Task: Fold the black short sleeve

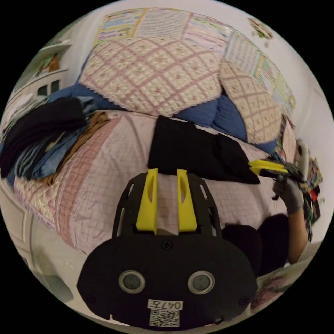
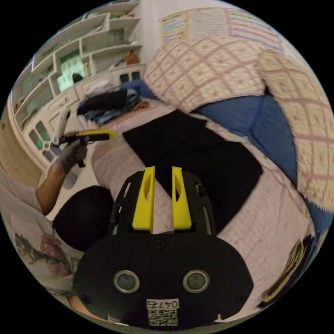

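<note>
Both grippers are hovering unclenched and empty: left gripper (image 1: 166, 174) at the black short sleeve's (image 1: 198, 154) six-o'clock edge, right gripper (image 2: 162, 172) likewise over it. That shirt is lying folded on the pink checked bedspread (image 1: 97, 174), with quilted pillows (image 1: 153, 74) at twelve o'clock and piled clothes (image 1: 41, 135) at nine.

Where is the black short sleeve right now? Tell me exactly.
The black short sleeve lies folded on the pink checked bedspread, just beyond the left gripper and in front of the quilted pillows; the right gripper view shows it beyond the right gripper.
</note>
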